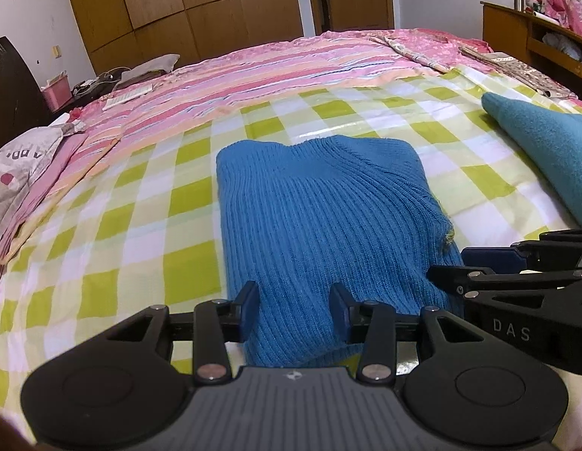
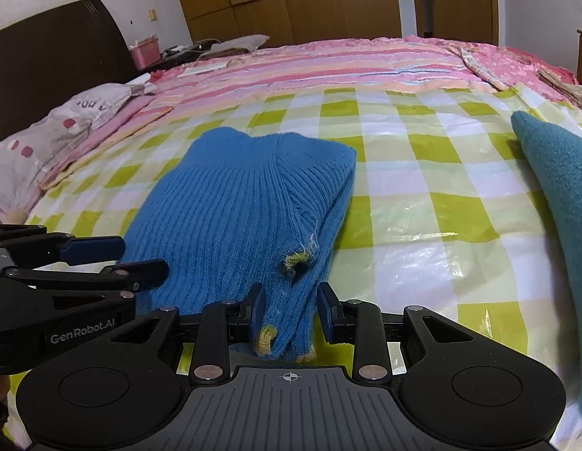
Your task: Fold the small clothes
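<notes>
Bedding surrounds the work: a checked plastic sheet (image 1: 148, 195) carries the folded blue ribbed sweater (image 1: 313, 218) at centre, a teal garment (image 1: 546, 150) lies at two o'clock, pink striped covers (image 1: 253, 75) at twelve. Left gripper (image 1: 294, 312) tilts downward, jaws parted over the sweater's near edge, gripping nothing. Right gripper (image 2: 291, 312) tilts likewise, jaws narrowly apart with the yellow-trimmed hem between them; whether the pads press it I cannot tell.

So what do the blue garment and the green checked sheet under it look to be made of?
Blue garment: a ribbed knit, probably wool or acrylic yarn; vertical ribs, a matte fuzzy surface, and frayed yellow yarn at its near edge. Checked sheet: looks like thin plastic film rather than cloth; it is glossy, with light glare and fine crinkles.
</notes>
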A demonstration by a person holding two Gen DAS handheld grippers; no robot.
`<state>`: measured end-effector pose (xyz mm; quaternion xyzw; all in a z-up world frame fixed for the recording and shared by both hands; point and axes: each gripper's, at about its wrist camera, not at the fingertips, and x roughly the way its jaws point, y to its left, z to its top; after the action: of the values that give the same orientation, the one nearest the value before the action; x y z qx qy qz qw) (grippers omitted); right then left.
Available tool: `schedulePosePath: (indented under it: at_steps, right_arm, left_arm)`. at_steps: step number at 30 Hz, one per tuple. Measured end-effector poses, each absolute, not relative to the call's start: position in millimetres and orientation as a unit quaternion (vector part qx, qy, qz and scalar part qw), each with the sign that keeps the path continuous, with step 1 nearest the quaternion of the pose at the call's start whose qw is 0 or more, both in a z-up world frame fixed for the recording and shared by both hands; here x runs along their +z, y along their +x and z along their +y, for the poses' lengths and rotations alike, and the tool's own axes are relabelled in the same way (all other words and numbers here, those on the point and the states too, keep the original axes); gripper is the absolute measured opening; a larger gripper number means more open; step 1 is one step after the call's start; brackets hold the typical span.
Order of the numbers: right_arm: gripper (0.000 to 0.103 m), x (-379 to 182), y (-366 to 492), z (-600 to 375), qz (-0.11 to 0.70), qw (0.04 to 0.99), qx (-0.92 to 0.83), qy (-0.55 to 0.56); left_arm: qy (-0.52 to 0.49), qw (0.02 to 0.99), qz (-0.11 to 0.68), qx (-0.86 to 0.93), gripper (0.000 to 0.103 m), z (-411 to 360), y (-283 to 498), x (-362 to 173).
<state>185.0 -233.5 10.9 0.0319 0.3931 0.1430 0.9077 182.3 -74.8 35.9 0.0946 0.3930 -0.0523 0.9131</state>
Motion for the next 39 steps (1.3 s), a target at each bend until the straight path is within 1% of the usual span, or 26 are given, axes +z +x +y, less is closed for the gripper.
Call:
schedulePosePath:
  at_steps: [39]
  right_arm:
    - [0.033,4.1,186.2,-235.2,0.397,0.904,0.157,0.024]
  left_arm:
    - [0.140,0.907,0.396,-0.034,0.056,-90.3,185.8,24.9]
